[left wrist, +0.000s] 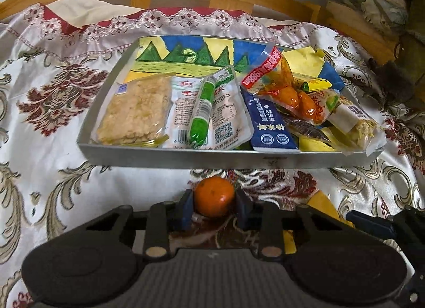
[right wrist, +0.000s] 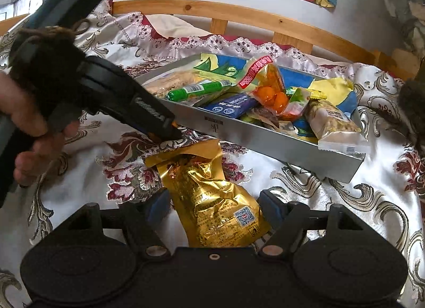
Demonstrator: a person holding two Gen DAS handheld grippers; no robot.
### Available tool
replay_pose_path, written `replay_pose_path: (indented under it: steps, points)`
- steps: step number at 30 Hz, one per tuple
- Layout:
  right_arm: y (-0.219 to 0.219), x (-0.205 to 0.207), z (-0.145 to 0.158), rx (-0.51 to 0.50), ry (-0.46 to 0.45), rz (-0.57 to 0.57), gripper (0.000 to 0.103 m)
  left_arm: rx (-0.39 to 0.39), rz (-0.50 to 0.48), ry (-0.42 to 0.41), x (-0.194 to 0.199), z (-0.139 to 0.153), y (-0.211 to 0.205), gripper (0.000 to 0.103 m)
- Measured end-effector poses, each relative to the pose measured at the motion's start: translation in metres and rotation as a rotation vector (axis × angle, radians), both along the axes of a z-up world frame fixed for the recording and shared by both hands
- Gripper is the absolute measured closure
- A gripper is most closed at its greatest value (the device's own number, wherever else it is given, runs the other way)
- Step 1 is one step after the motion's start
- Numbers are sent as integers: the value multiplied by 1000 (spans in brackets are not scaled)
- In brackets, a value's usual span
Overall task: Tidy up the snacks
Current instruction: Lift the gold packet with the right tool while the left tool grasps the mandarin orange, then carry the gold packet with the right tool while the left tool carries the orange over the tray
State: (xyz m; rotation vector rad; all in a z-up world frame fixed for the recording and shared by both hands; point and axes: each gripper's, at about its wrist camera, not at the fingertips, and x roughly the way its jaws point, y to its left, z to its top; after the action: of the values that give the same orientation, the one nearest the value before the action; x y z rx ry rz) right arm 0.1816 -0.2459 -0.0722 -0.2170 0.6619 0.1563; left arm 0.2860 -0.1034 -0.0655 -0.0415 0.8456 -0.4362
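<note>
Where one tray (left wrist: 186, 157) sits, one tangerine (left wrist: 214, 196).

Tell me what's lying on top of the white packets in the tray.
A green sausage stick lies lengthwise across the white packets in the tray. It covers the middle of their printed labels; whatever lies beneath the packets is hidden.

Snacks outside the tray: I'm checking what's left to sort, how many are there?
2: a tangerine between the left tongs, and a gold foil pouch between the right tongs. Others may be hidden.
</note>
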Motion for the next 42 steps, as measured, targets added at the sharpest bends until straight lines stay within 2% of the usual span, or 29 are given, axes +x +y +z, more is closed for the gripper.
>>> replay_pose_path:
  steps: [7, 12, 21, 25, 28, 35, 38, 42]
  points:
    - [11, -8, 3, -44, -7, 29, 53, -16, 25, -20, -25, 11, 9, 68]
    - [17, -15, 10, -94, -52, 26, 58, -17, 44, -32, -34, 23, 15, 68]
    - [4, -16, 41, -94, -240, -45, 58, -60, 96, -92, -24, 57, 11, 68]
    - [-22, 10, 63, 0, -308, -139, 58, -58, 116, -129, -3, 69, -2, 67]
    - [-38, 33, 68, 38, -341, -175, 58, -47, 125, -143, 18, 70, -13, 67]
    - [-65, 72, 48, 111, -323, -234, 58, -76, 124, -106, 54, 49, -40, 68]
    - [-69, 78, 39, 151, -312, -233, 56, -55, 106, -88, 57, 36, -46, 67]
    - [-63, 82, 35, 149, -298, -228, 56, -51, 116, -70, 55, 24, -45, 67]
